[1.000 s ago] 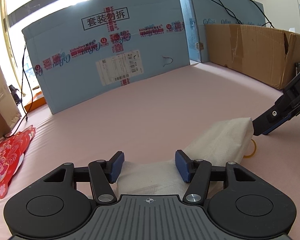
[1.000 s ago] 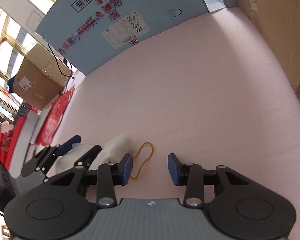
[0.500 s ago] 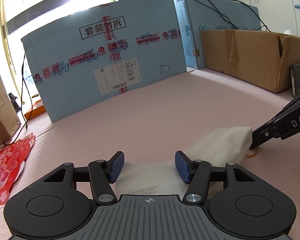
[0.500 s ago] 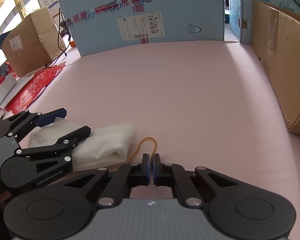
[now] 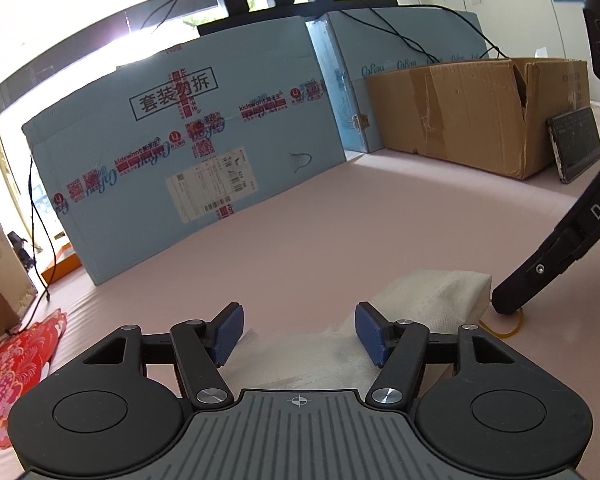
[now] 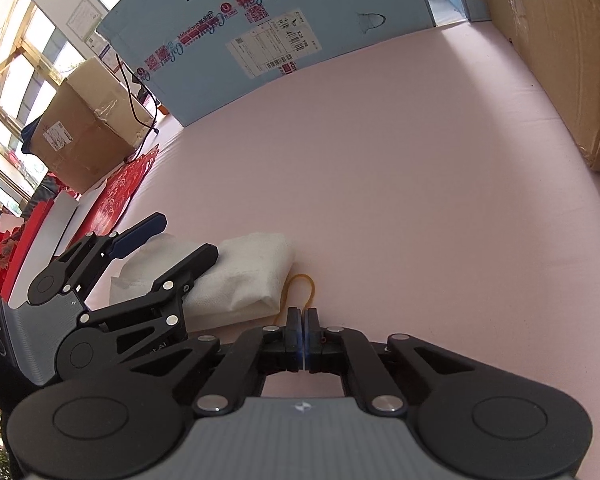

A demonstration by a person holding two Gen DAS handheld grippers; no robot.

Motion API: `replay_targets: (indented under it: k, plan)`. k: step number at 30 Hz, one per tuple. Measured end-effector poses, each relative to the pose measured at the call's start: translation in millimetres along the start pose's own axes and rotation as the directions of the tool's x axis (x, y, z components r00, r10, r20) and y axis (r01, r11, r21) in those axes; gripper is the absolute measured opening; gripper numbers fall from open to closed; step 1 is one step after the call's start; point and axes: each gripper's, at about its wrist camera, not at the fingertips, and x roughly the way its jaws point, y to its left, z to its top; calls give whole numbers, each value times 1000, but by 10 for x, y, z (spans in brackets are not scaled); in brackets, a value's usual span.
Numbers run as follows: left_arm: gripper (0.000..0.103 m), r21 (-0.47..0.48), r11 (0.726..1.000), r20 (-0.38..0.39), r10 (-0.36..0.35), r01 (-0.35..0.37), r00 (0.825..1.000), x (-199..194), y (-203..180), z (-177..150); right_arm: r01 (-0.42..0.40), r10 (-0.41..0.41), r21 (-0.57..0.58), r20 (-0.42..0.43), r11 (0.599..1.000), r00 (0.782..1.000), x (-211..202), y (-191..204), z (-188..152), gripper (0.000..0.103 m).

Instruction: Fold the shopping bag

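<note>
Straddling the folded shopping bag [image 6: 244, 276] on the pink mat [image 6: 400, 200], our left gripper [image 5: 298, 330] is opening, pads clear; our right gripper [image 6: 302, 320] pinches shut, seemingly on the rubber band [image 6: 300, 292] beside it, to bind the bundle.

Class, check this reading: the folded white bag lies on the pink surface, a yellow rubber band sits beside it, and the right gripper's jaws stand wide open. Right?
Not quite. The right gripper has its jaws shut, as the right wrist view shows. The rest holds: the folded white bag lies on the pink surface, with the yellow rubber band beside it.
</note>
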Motion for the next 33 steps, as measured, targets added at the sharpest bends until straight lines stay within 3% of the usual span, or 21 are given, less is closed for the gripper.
replay_targets:
  k: [3, 7, 10, 13, 17, 19, 23, 26, 29, 31, 33]
  plan:
    - [62, 98, 994, 19, 53, -55, 998, -15, -169, -16, -62, 62, 128, 4, 990, 998, 7, -152, 8, 1]
    - [62, 231, 968, 51, 94, -103, 994, -34, -390, -58, -178, 186, 337, 11, 924, 983, 28, -449, -16, 1]
    - [59, 304, 944, 71, 108, -124, 992, -45, -499, -90, -211, 219, 389, 25, 897, 976, 32, -546, -37, 1]
    - [59, 300, 947, 65, 99, -115, 993, -42, -482, -86, -254, 256, 422, 53, 870, 965, -8, -613, -38, 1]
    - [57, 310, 944, 63, 97, -112, 993, -37, -495, -91, -269, 268, 431, 64, 861, 961, -34, -647, -44, 1]
    - [51, 325, 940, 64, 93, -109, 994, -45, -531, -102, -276, 277, 438, 64, 855, 959, -26, -655, -55, 1]
    - [45, 383, 916, 78, 92, -115, 993, -63, -629, -132, -282, 276, 450, 81, 847, 958, -51, -683, -66, 1]
    - [47, 349, 934, 84, 52, -78, 995, -86, -543, -67, -277, 267, 447, 86, 851, 960, -32, -674, -51, 2]
    - [47, 218, 976, 111, -37, 12, 993, -153, -331, 55, -272, 262, 436, 85, 858, 961, -15, -657, -38, 2]
    - [47, 170, 980, 114, -118, 98, 986, -148, -264, 84, -272, 261, 445, 87, 853, 961, -8, -679, -37, 2]
    - [46, 185, 972, 75, -159, 143, 984, -64, -310, 60, -273, 263, 451, 87, 850, 961, -5, -700, -51, 2]
